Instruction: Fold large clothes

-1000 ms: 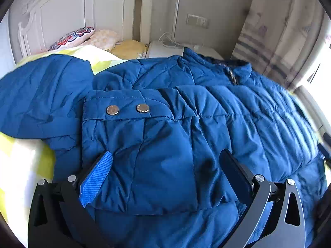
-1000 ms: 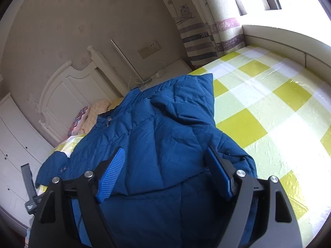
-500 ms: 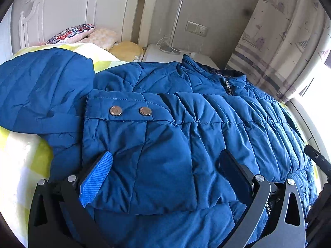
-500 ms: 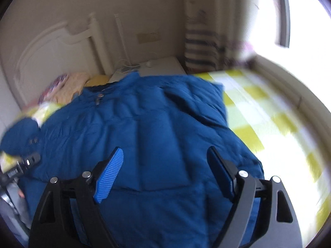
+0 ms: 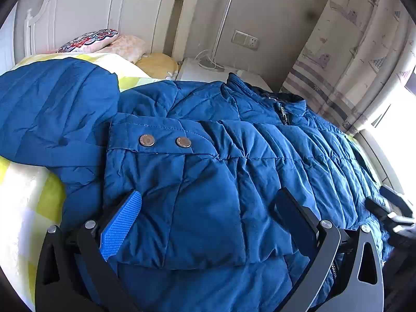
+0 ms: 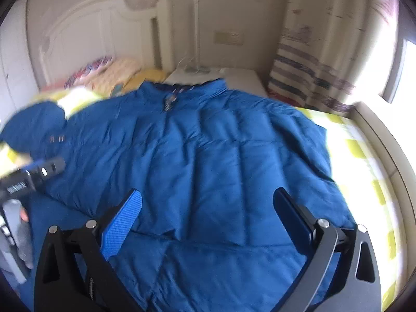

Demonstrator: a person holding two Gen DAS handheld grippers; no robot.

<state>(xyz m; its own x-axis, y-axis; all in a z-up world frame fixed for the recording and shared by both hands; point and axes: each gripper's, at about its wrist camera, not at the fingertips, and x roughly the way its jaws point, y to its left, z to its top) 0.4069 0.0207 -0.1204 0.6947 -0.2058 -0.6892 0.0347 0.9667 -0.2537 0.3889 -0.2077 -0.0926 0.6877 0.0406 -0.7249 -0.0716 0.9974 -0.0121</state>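
Note:
A large blue puffer jacket [image 5: 260, 135] lies spread on the bed, collar toward the headboard. Its left sleeve is folded across the body, and the cuff [image 5: 161, 140] shows two metal snaps. My left gripper [image 5: 208, 195] hovers open over that sleeve, fingers wide on either side of the fabric. In the right wrist view the jacket [image 6: 221, 143] fills the middle. My right gripper [image 6: 207, 192] stands above its lower right part with jaws opening wide and nothing pressed between the pads. The left gripper's tip [image 6: 33, 174] shows at the left edge there.
The bed has a yellow-and-white checked sheet [image 6: 364, 150]. A white headboard [image 5: 85, 13] and pillows [image 5: 104, 41] are at the far end, with a white nightstand [image 5: 208, 70] beside them. A striped curtain [image 5: 351, 52] and a bright window ledge [image 6: 377, 130] run along the right.
The right wrist view has swung left and levelled out over the jacket, and its fingers have spread wider. The left view has barely shifted; the right gripper's tip now shows at its right edge.

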